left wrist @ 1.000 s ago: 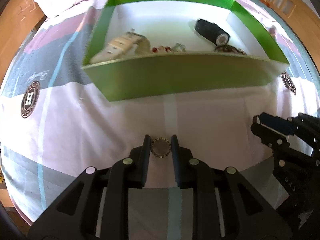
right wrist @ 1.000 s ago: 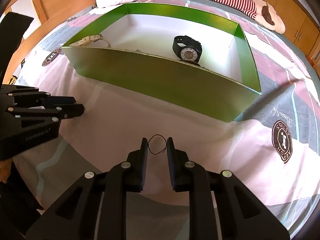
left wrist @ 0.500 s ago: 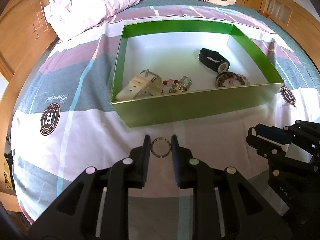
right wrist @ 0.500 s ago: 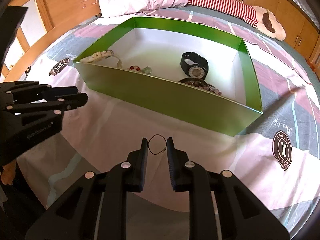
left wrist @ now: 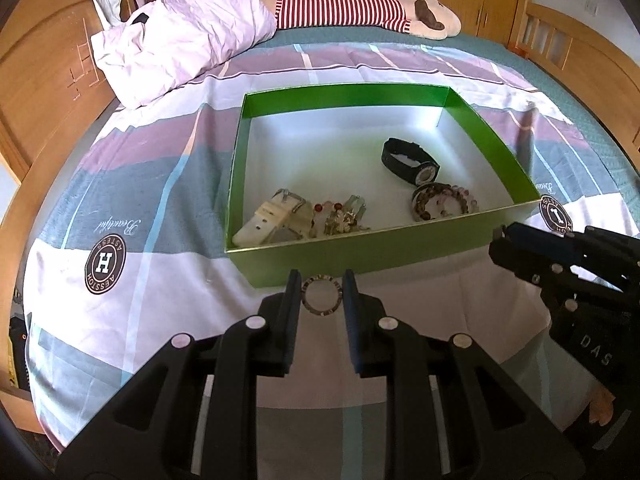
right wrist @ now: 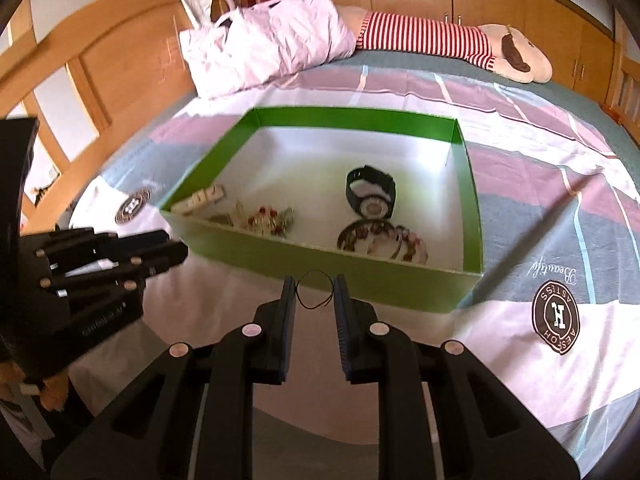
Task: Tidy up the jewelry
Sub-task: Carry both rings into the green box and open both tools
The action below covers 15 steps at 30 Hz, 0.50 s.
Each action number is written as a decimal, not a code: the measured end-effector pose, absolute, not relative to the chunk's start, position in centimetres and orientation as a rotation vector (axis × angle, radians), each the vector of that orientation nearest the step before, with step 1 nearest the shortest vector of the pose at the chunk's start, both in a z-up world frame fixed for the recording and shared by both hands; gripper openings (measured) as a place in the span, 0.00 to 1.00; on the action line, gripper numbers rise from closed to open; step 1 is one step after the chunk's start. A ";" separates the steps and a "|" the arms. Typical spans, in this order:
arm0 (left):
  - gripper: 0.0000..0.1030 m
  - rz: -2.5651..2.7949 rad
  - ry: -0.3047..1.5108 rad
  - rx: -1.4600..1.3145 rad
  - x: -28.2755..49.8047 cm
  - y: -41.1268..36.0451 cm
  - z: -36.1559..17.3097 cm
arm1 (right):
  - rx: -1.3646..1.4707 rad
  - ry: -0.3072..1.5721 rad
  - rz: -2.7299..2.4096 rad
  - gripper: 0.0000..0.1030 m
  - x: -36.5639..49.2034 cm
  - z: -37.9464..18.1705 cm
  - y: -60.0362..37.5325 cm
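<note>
My left gripper (left wrist: 322, 294) is shut on a round beaded ring (left wrist: 322, 295) and holds it in front of the near wall of the green box (left wrist: 360, 254). My right gripper (right wrist: 315, 292) is shut on a thin black loop (right wrist: 316, 290), held before the same box (right wrist: 400, 280). Inside the box lie a black watch (left wrist: 410, 159), a beaded bracelet (left wrist: 444, 201), a cream watch strap (left wrist: 276, 218) and small red-beaded pieces (left wrist: 340, 216). Each gripper also shows in the other's view: the right one (left wrist: 560, 264) and the left one (right wrist: 100, 264).
The box sits on a bed with a patchwork sheet (left wrist: 120, 200). A white pillow (left wrist: 180, 44) and a striped plush toy (left wrist: 360, 10) lie at the far end. Wooden bed frame (left wrist: 40, 80) runs along the left.
Both grippers have risen and pulled back from the box with their items still held, so the box interior is now seen from above.
</note>
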<state>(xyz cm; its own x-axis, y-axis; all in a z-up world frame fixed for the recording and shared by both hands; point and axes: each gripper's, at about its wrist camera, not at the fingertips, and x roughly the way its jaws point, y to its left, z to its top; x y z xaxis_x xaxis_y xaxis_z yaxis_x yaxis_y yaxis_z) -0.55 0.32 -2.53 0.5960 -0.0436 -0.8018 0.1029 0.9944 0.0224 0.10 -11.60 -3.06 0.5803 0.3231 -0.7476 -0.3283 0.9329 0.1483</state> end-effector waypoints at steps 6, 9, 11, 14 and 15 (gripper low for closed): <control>0.20 -0.113 0.899 0.019 0.9 0.5 -0.9 | 0.005 0.823 0.349 0.19 2.5 -1.4 -12.4; 0.20 -0.106 0.867 0.003 2.4 0.5 0.1 | 0.057 0.802 0.315 0.19 4.2 -0.5 -13.6; 0.20 -0.082 0.837 0.020 3.6 0.4 0.7 | 0.065 0.782 0.296 0.19 5.3 0.1 -14.0; 0.20 -0.067 0.825 0.010 5.5 0.5 1.3 | 0.045 0.759 0.270 0.19 6.3 0.5 -14.5; 0.20 -0.066 0.824 0.011 6.0 0.5 1.4 | 0.051 0.760 0.266 0.19 6.7 0.4 -14.8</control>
<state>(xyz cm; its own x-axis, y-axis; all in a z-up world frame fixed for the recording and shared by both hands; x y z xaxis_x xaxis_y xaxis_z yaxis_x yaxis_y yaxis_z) 5.97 0.53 1.36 0.6770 -0.0545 -0.7339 0.0628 0.9979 -0.0162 6.74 -14.85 0.37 0.6928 0.2559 -0.6742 -0.2195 0.9654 0.1409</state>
